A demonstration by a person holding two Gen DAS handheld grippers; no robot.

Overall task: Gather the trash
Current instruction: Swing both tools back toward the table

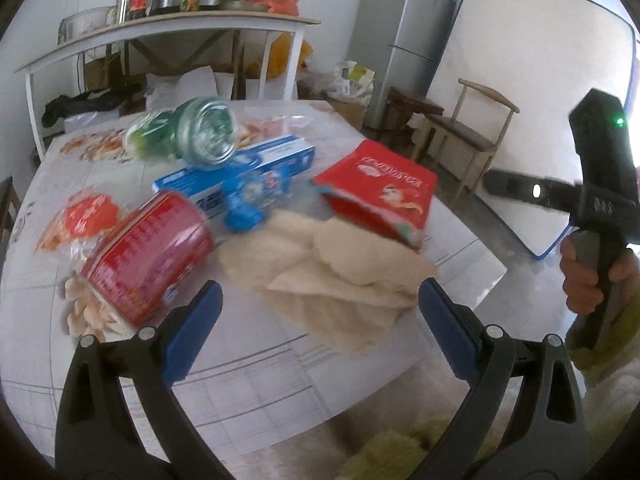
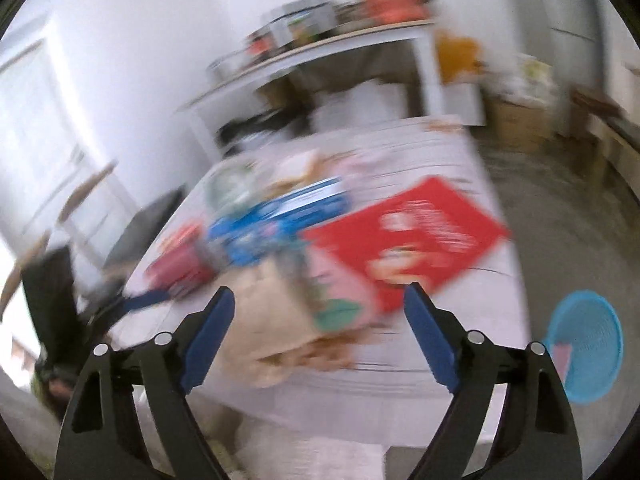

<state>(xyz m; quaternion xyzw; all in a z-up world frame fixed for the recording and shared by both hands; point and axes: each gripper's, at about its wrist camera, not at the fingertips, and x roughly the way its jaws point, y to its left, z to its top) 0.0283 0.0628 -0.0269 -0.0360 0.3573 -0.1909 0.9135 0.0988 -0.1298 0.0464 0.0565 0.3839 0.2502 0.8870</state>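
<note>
Trash lies on the white table: a red can on its side, a blue box, a clear green-tinted jar, a red snack bag and crumpled beige paper. My left gripper is open over the table's near edge, with the can by its left finger and the paper ahead. The right wrist view is blurred. My right gripper is open there, above the beige paper and the red bag, holding nothing.
A blue basket sits on the floor right of the table. A hand holds the other black tool at the right edge. Behind the table stand a loaded shelf, a fridge and a wooden chair.
</note>
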